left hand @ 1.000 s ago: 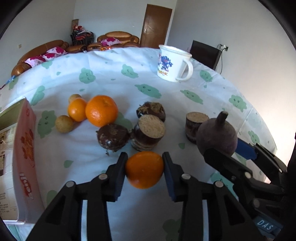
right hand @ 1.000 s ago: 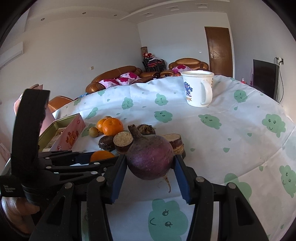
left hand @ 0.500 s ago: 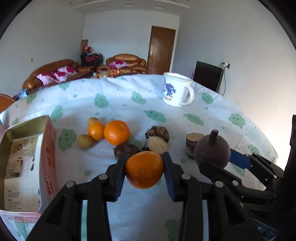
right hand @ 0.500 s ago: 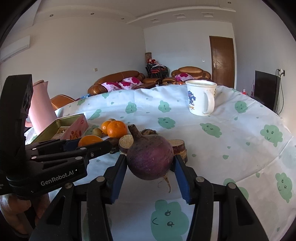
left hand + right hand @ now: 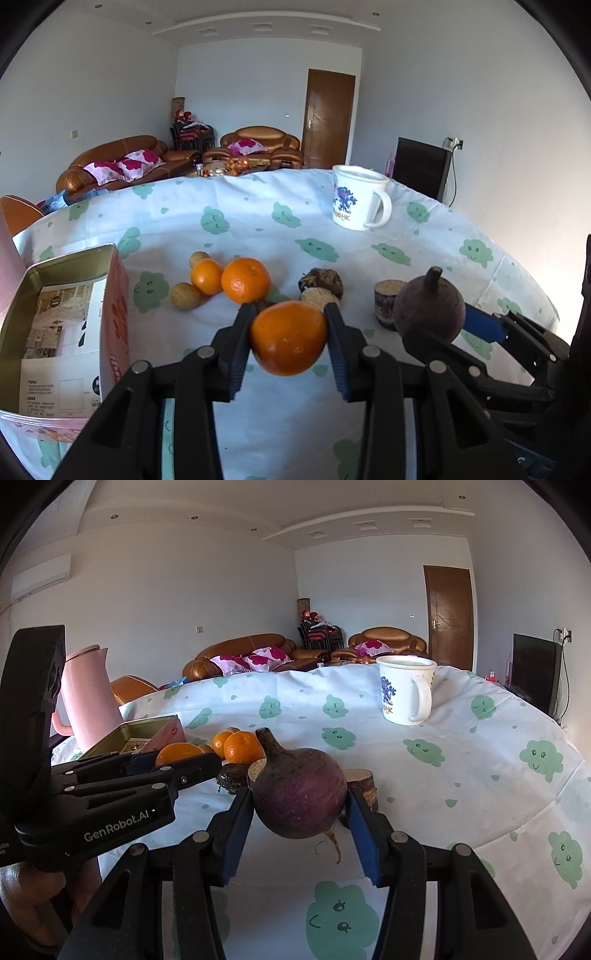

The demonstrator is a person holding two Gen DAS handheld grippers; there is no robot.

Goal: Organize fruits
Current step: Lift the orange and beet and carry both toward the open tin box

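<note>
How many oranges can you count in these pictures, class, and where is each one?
3. One orange is gripped in the left tongs. A large orange and a smaller orange touch each other on the tablecloth, beyond. Others may be hidden behind.

Bare green-cloud-print cloth on the bench lies open ahead to my right; the loose orange tangerines and the open gold tin box crowd my left.

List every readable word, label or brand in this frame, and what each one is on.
"GenRobot.AI": white, on the left gripper body, seen in the right wrist view.
"HK": orange, on the mug under a blue figure; the letters before it are blurred.
Tin box: red side characters and inner leaflet print too small to read.
</note>
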